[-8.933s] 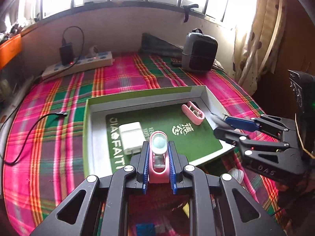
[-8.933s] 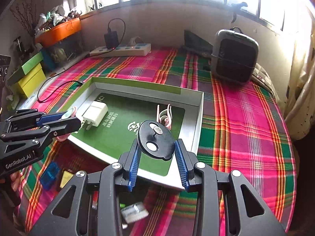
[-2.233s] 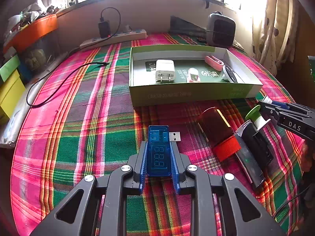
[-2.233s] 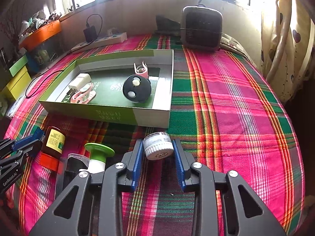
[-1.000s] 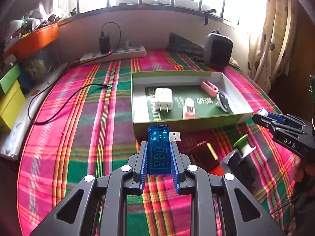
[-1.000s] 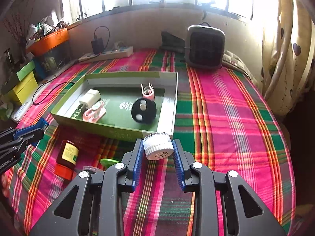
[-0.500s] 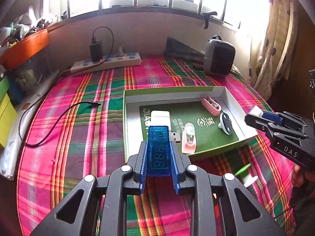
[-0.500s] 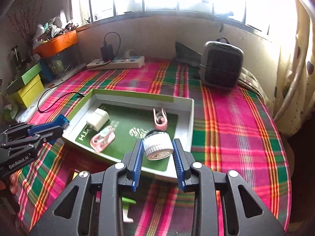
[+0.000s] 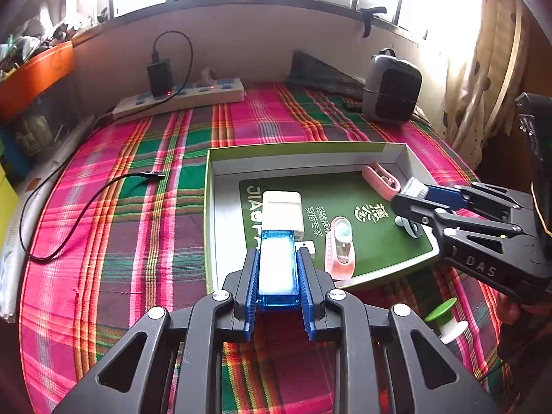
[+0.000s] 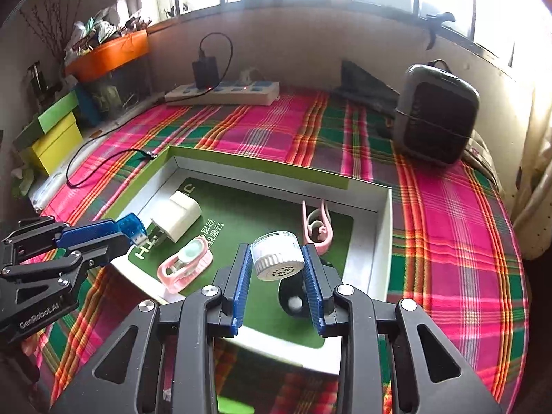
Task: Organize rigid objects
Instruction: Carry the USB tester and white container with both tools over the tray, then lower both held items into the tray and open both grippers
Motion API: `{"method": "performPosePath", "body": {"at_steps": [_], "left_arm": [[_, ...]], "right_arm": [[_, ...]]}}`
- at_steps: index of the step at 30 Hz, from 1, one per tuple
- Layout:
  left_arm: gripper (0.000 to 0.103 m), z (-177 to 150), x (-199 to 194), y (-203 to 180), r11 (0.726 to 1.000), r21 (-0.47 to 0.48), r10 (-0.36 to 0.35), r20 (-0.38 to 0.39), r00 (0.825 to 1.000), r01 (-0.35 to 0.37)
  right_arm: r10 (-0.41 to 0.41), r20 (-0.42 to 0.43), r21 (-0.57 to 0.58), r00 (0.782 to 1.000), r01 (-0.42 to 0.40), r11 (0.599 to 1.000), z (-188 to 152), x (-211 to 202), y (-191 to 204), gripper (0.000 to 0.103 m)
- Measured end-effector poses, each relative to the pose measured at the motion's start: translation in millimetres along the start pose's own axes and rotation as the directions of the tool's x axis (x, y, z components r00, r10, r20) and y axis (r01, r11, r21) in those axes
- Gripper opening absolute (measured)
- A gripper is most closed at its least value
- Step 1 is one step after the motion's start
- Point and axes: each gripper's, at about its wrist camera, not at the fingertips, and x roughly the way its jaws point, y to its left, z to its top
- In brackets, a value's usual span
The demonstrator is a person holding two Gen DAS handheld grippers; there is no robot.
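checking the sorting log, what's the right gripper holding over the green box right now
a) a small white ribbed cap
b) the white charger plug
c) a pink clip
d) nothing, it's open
a: the right gripper is shut on the small white ribbed cap, held between its blue pads above the green box, while the pink clip and white charger plug lie inside the box.

Pink-green plaid cloth [image 9: 145, 234], green-lined box [image 9: 376, 252]

A plaid-covered table [image 9: 103, 227] carries an open green box [image 9: 210, 207], a power strip [image 9: 179, 98], a black cable [image 9: 69, 214] and a grey heater [image 9: 391, 89].
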Motion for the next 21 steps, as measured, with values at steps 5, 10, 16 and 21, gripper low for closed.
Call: {"method": "performPosePath", "body": {"at_steps": [5,10,16,21], "left_arm": [[0.021,0.3,5.0,0.0,1.000,0.001,0.001,-0.006,1.000,-0.001],[0.021,1.2,8.4,0.7,1.000,0.003,0.004,-0.014,1.000,-0.004],[0.021,1.3,11.7,1.4,1.000,-0.002,0.003,-0.019,1.000,-0.003],[0.021,0.1,14.0,2.4,1.000,-0.013,-0.006,-0.025,1.000,0.006]], "right_arm": [[0.010,-0.017,-0.017,1.000,-0.010,1.000,2.3,9.5,2.7,0.031],[0.020,-0.029,-0.022,0.999,-0.020,1.000,2.1,16.6,3.5,0.031],[0.025,-0.042,-0.025,0.999,-0.026,0.999,1.0,22.6,4.6,0.031],[0.030,-0.049,-0.025,0.998,-0.031,0.999,0.2,25.1,5.7,0.031]]}}
